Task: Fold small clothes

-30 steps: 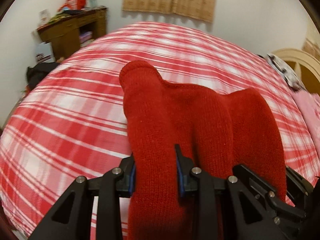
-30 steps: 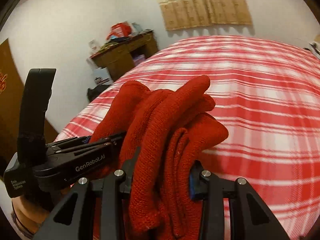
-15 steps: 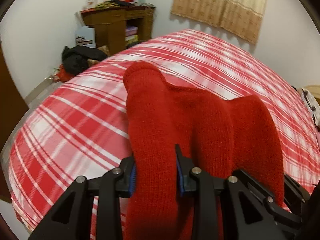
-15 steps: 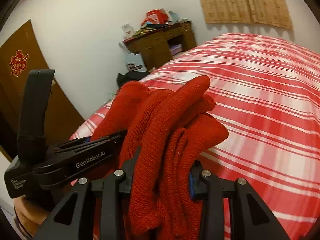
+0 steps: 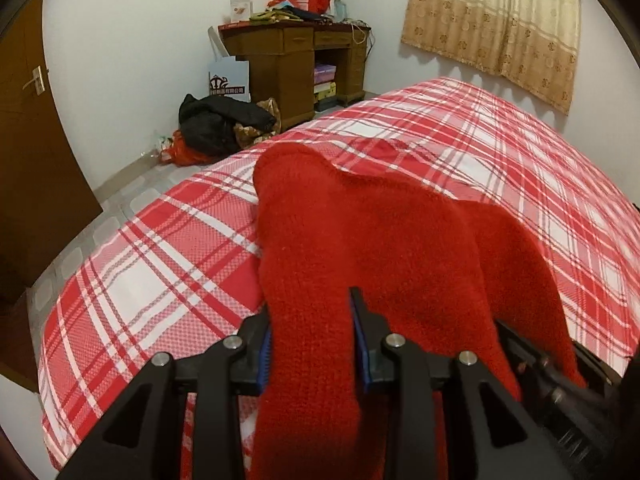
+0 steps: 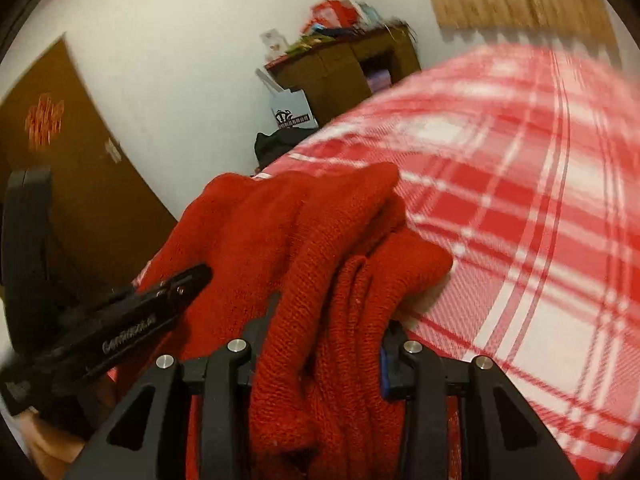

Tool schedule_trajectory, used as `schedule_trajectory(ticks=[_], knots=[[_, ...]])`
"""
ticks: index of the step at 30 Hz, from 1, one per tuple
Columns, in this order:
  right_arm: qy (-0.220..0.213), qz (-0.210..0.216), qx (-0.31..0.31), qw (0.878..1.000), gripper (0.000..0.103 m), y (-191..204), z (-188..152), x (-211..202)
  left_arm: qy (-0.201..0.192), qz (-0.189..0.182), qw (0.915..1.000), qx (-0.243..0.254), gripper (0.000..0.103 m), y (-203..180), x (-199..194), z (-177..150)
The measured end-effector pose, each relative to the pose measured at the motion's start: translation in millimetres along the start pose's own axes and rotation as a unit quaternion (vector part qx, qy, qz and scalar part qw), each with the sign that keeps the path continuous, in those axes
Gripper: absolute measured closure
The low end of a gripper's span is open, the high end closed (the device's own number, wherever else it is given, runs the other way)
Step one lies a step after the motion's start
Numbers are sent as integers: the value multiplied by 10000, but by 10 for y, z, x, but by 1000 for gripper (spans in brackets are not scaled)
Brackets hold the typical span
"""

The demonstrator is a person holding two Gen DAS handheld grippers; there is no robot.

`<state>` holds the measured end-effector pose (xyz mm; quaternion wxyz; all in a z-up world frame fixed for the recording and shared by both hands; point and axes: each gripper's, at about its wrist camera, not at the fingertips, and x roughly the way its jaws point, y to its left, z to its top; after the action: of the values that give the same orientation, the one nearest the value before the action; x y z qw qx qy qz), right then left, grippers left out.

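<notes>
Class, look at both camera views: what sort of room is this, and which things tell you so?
Most likely a bedroom: a bed with a red plaid cover, a cluttered wooden desk against the wall, and a curtained window.

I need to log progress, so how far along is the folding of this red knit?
Done: the red knit looks doubled into layers. In hand: both the left gripper and right gripper clamp it above the bed. Left: laying it down flat and letting go.
</notes>
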<state>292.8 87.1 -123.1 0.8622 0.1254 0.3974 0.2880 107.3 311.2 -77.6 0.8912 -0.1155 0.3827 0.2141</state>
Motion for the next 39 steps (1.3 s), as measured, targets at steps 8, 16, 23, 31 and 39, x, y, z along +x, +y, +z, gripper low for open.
schedule_trajectory(ticks=[8, 16, 23, 31, 39], knots=[[2, -197, 102, 9998, 50, -78, -57, -197, 75, 17, 9998, -180, 47, 165, -116, -1], [-913, -1254, -1016, 9827, 72, 504, -362, -890, -67, 75, 9999, 20, 51, 160, -545, -161], [-352, -1170, -1196, 9853, 83, 637, -674, -712, 45, 93, 9998, 170, 51, 54, -643, -393], [-90, -1336, -1147, 9843, 83, 651, -787, -685, -25, 379, 9987, 327, 51, -14, -651, -508], [-212, -1369, -892, 9863, 80, 764, -1004, -1028, -102, 425, 9979, 469, 50, -106, -873, -692]])
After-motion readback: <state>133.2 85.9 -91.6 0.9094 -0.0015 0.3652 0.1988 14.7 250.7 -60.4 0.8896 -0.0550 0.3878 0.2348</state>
